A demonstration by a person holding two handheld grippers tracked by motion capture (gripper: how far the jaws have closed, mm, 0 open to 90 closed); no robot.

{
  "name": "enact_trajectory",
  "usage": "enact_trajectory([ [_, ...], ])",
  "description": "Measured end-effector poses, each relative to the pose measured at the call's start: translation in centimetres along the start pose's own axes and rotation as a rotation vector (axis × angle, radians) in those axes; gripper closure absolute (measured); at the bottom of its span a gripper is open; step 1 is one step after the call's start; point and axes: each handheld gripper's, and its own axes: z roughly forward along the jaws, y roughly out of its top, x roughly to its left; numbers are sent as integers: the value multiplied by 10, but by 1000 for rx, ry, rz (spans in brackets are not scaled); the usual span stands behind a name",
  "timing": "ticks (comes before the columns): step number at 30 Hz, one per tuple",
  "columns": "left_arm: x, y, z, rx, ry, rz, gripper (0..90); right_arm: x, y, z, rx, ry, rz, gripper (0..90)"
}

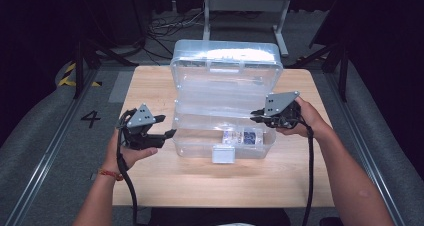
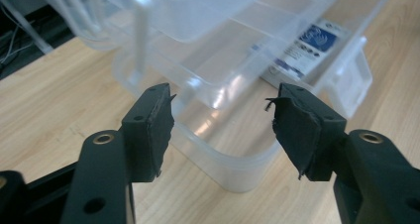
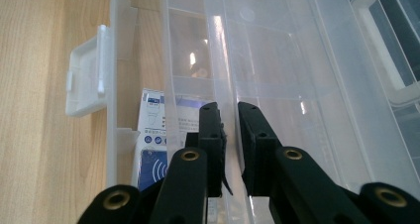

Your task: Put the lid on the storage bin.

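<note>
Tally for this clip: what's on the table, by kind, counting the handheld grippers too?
Clear plastic storage box, lid open: 1
Clear inner tray, its edge pinched by the right gripper: 1
Blue-and-white printed card in the box: 1
Grippers: 2, the left gripper open beside the box
Total: 5

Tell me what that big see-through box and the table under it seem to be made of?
The box looks like clear, glossy plastic: the table grain and a printed card show through its walls, and light glares off its open lid. The table looks like pale wood or wood-look laminate, matt, with fine straight grain.
</note>
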Motion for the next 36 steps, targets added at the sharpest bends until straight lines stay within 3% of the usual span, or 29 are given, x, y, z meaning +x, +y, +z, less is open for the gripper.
enact_trajectory([
  [5,10,4,-4,-16,18,-21,463,0,-1,0,-2,-5,4,816],
  [6,14,6,-4,-33,16,-33,513,1,-1,0,-6,-4,4,816],
  [9,17,9,-3,-47,22,-36,541,1,-1,0,-8,-5,6,815],
  [13,22,13,3,-73,59,-56,659,3,-3,0,-14,-5,13,814],
  [22,28,29,19,-107,60,-34,887,6,-6,0,-32,-11,29,811],
  [24,29,36,24,-97,82,-21,894,6,-6,0,-31,-15,32,808],
  [29,33,41,35,-96,79,-31,896,12,-7,0,-19,-43,22,804],
  [36,35,44,46,-101,96,-47,896,21,-8,1,-13,-39,27,800],
])
